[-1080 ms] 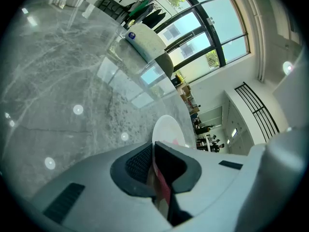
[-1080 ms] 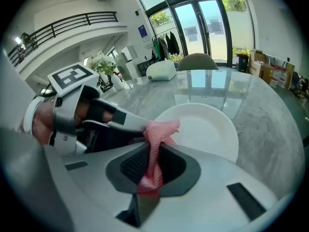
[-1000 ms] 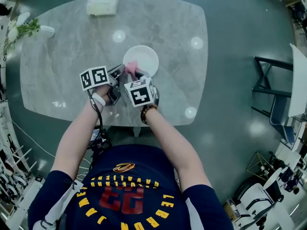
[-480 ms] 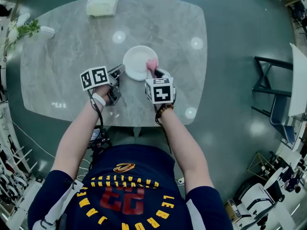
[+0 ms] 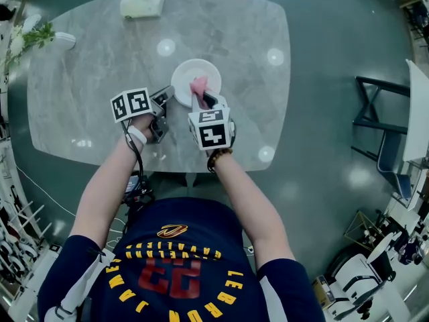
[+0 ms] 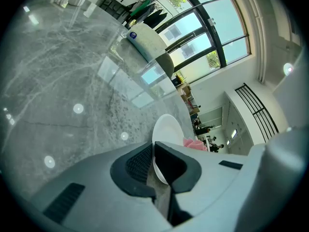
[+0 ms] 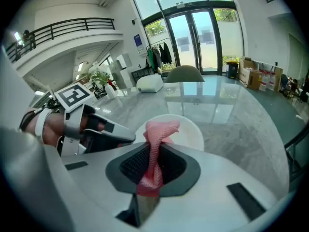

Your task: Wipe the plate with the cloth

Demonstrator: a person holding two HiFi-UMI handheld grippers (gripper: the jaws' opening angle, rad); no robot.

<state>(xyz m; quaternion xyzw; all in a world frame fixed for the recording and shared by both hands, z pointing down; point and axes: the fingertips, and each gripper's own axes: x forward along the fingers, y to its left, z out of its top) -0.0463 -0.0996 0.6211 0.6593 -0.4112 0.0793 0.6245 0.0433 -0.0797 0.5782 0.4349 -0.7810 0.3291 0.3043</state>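
A small white plate [image 5: 189, 74] lies on the grey marble table [image 5: 100, 66]. My left gripper [image 5: 167, 100] is shut on the plate's near left rim; in the left gripper view the plate [image 6: 166, 134] stands edge-on between the pads. My right gripper [image 5: 203, 100] is shut on a pink cloth [image 5: 199, 86], which rests on the plate's near right part. In the right gripper view the cloth [image 7: 157, 141] sticks up out of the jaws over the plate [image 7: 188, 129], with the left gripper [image 7: 128, 138] just to the left.
A white tissue box [image 5: 142, 4] sits at the table's far edge. A plant in a white vase [image 5: 37, 39] stands at the far left corner. A dark chair frame [image 5: 379, 123] stands on the floor to the right.
The right gripper swept the cloth from the plate's near left edge to its right edge, then back toward the middle. The left gripper stayed clamped on the rim.
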